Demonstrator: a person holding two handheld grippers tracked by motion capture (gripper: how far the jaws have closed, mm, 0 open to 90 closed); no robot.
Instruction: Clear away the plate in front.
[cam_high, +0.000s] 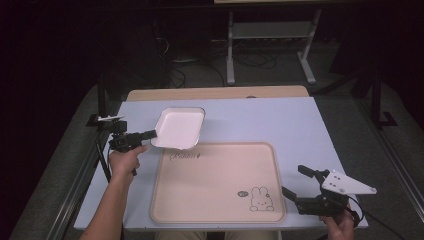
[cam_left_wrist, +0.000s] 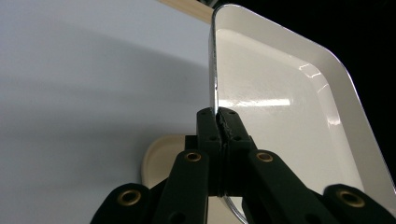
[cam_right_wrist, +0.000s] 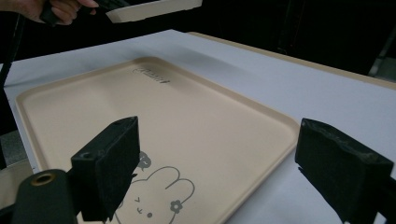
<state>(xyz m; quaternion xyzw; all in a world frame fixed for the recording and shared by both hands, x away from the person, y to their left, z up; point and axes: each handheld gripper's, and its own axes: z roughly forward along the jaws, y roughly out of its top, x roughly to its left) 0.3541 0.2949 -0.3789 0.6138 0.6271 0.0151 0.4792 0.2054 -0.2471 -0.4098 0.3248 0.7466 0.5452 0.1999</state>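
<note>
A white rectangular dish (cam_high: 179, 128) hangs tilted above the table, near the far left corner of a beige tray (cam_high: 215, 175) printed with a rabbit. My left gripper (cam_high: 150, 134) is shut on the dish's left rim; the left gripper view has the jaws (cam_left_wrist: 223, 122) pinching the thin edge of the dish (cam_left_wrist: 280, 116), with the tray's corner (cam_left_wrist: 159, 156) below. My right gripper (cam_high: 295, 180) stands open with nothing in it, beside the tray's near right corner. In the right gripper view its jaws (cam_right_wrist: 224, 158) frame the tray (cam_right_wrist: 140, 107), with the dish (cam_right_wrist: 154, 9) held high at the far side.
The pale table top (cam_high: 280, 120) runs to a wooden strip (cam_high: 215, 93) along its far edge. Beyond it, a white metal stand (cam_high: 270, 45) and cables sit on the dark floor. Bare table lies to the right of the tray and behind it.
</note>
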